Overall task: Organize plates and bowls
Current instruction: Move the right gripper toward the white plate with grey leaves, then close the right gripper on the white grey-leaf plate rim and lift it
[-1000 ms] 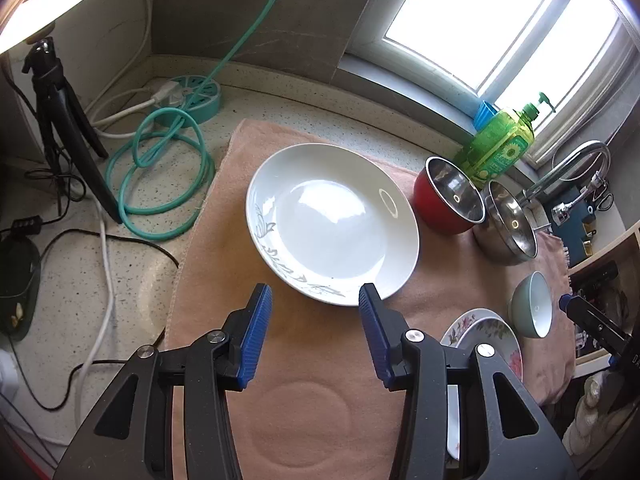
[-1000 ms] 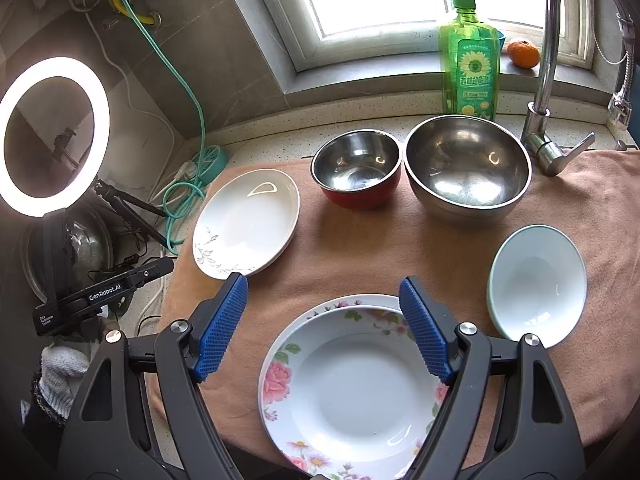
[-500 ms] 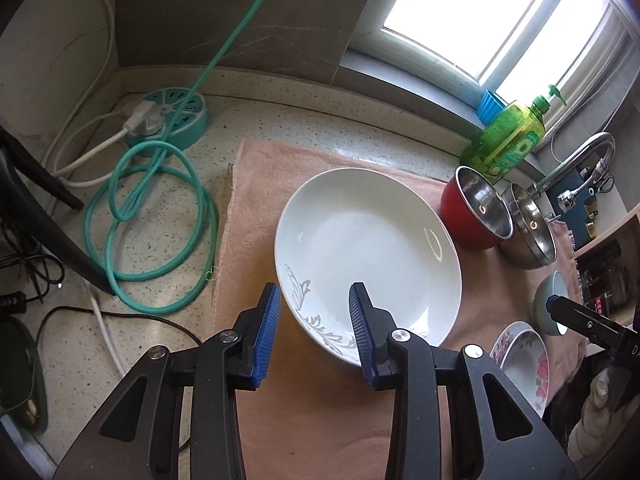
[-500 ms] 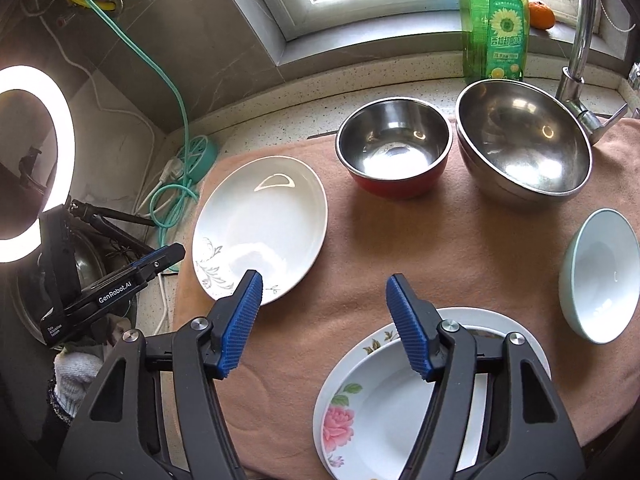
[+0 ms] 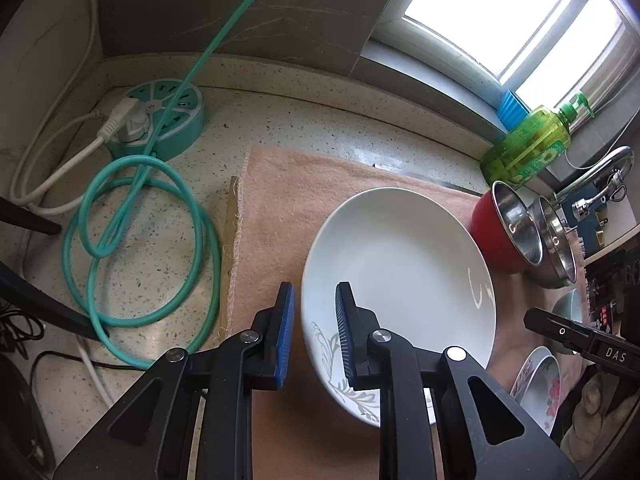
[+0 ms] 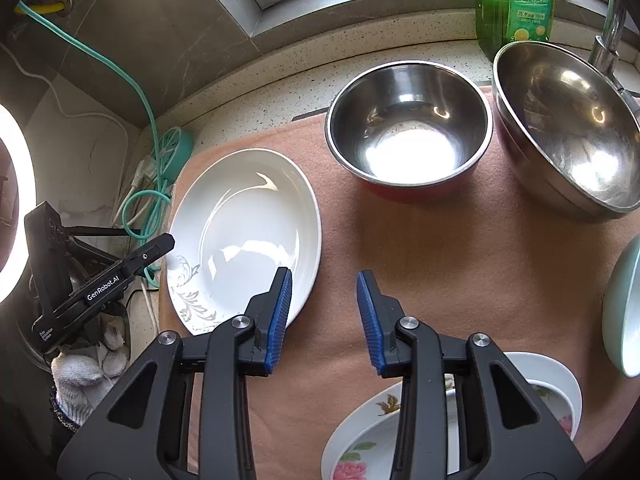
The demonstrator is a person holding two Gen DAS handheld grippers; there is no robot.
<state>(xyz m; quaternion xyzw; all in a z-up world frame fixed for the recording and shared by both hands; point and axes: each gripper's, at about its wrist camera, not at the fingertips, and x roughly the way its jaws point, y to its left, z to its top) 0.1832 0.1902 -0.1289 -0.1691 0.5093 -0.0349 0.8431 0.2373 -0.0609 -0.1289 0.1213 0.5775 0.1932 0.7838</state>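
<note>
Left wrist — hand-held gripper (image 5: 314, 336) astride white plate (image 5: 404, 280) rim

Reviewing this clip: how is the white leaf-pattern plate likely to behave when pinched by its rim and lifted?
The white plate looks glazed and glossy, so the left gripper straddling its rim may slip. It is probably rigid ceramic, likely chipping if dropped. Held at one edge, its far side may sag.

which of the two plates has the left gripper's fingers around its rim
The white plate with the grey leaf sprig, left of the red bowl. The rose-patterned plate is untouched.
</note>
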